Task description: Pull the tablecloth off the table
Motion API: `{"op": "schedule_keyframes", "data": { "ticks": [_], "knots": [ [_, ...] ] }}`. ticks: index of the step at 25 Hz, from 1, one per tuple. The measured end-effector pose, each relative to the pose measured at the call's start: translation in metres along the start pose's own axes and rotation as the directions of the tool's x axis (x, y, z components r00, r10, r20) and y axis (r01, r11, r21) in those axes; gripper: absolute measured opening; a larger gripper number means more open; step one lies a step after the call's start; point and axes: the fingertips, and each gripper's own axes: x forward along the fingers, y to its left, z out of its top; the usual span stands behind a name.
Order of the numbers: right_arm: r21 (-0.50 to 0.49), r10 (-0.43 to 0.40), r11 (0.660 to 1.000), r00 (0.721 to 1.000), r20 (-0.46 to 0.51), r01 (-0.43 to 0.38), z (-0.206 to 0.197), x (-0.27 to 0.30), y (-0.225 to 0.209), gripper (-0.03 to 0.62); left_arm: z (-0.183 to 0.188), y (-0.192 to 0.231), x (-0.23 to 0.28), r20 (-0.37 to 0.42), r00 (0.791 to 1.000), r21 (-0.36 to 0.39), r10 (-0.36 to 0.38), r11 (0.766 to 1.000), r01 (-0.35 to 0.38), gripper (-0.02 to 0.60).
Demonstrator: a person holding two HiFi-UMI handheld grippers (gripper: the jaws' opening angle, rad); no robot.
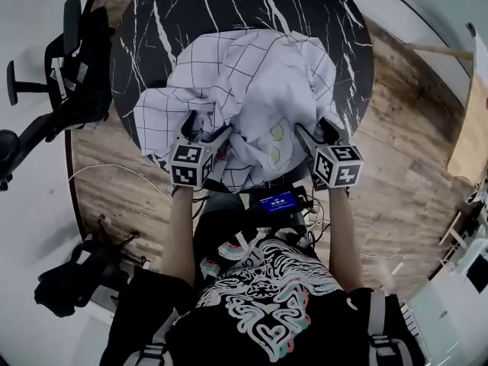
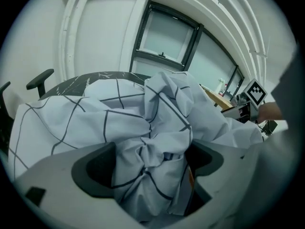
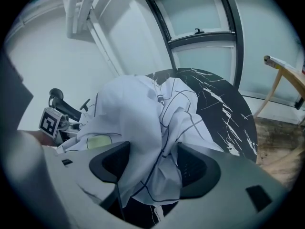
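Loosely, tablecloth (image 1: 252,75) between open jaws, both hand-held grippers (image 2: 152,162) (image 3: 148,165)

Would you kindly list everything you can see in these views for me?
tablecloth: one, white with dark grid lines, bunched on the table's near half.
table: one, round, black marble, centre.
office chair: one, black, left of the table.
screen device: one, blue-lit, at the person's waist.
left gripper: one, grey, jaws apart, tablecloth between them.
right gripper: one, grey, jaws apart, tablecloth between them.
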Motion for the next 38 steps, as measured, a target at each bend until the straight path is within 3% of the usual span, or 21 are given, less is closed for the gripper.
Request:
{"op": "schedule_keyframes", "data": {
  "ticks": [8,14,18,30,38],
  "knots": [
    [0.000,0.029,1.000,0.998,-0.051,-0.029,-0.004,0.010,0.002,0.299,-0.002,0.003,0.004,-0.018,0.998,0.003,0.052,0.999,-0.052,0.460],
    [0.023,0.028,0.999,0.995,-0.099,-0.026,-0.008,0.019,0.000,0.288,0.000,-0.005,0.008,-0.036,0.998,-0.025,0.054,0.998,-0.055,0.364],
    [-0.002,0.006,1.000,0.994,-0.107,-0.006,-0.008,0.023,0.000,0.271,0.000,-0.008,0.008,-0.050,0.996,-0.044,0.068,0.997,-0.070,0.338],
    [-0.030,0.062,0.998,0.997,-0.036,-0.063,-0.004,0.026,0.016,0.100,0.005,-0.028,0.009,-0.019,0.998,0.013,0.056,0.998,-0.056,0.186],
    [-0.035,0.077,0.996,0.997,-0.016,-0.077,-0.001,0.021,0.024,0.067,0.014,-0.035,0.000,0.052,0.998,0.038,0.047,0.998,-0.049,0.133]
  ]
}}
